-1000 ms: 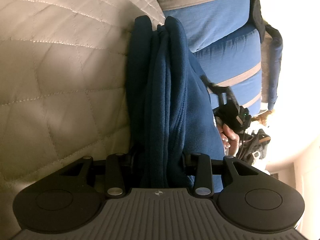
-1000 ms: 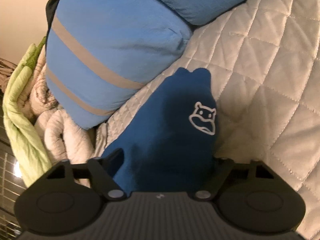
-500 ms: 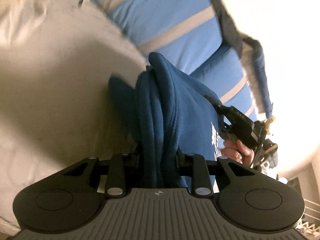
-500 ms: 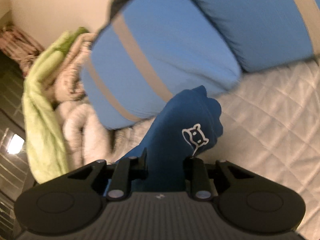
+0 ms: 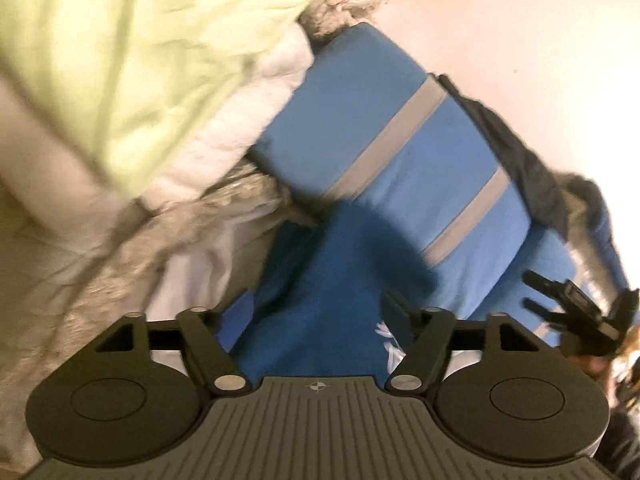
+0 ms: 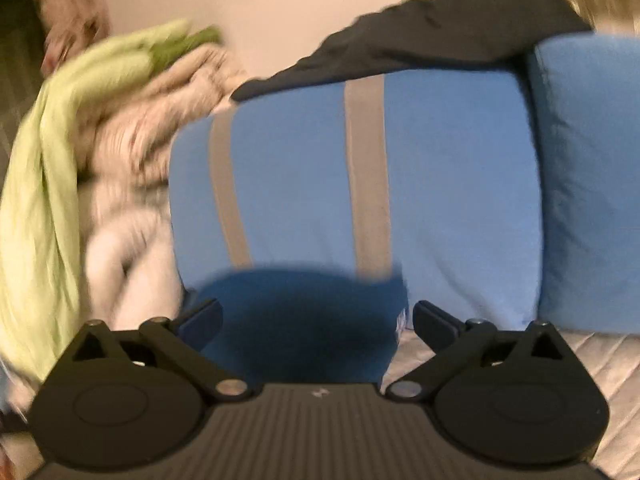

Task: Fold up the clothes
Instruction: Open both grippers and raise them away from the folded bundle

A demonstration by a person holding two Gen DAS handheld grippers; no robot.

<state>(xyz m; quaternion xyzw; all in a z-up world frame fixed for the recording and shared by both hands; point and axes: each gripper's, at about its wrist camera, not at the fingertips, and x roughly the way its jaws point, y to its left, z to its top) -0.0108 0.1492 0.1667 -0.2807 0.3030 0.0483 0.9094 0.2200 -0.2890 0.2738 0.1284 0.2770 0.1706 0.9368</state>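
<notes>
The folded dark blue garment (image 6: 296, 320) lay between the right gripper (image 6: 316, 316)'s jaws, which had just been spreading wide, off the cloth. The left gripper (image 5: 316, 304) had also just been opening around it. Behind stood a grey-striped blue pillow (image 6: 320, 184), beside it a pale green blanket (image 5: 132, 60).

One dark blue garment (image 6: 296, 320), two blue pillows (image 6: 360, 184) (one grey-striped), two grippers (image 5: 316, 312).

Left tongs (image 5: 316, 304) point forward and downward, jaws spread after just opening, dark blue cloth lying loose between the fingers. Right tongs (image 6: 318, 314) stand spread wider, jaws just opened too, pads clear of the cloth between them.
</notes>
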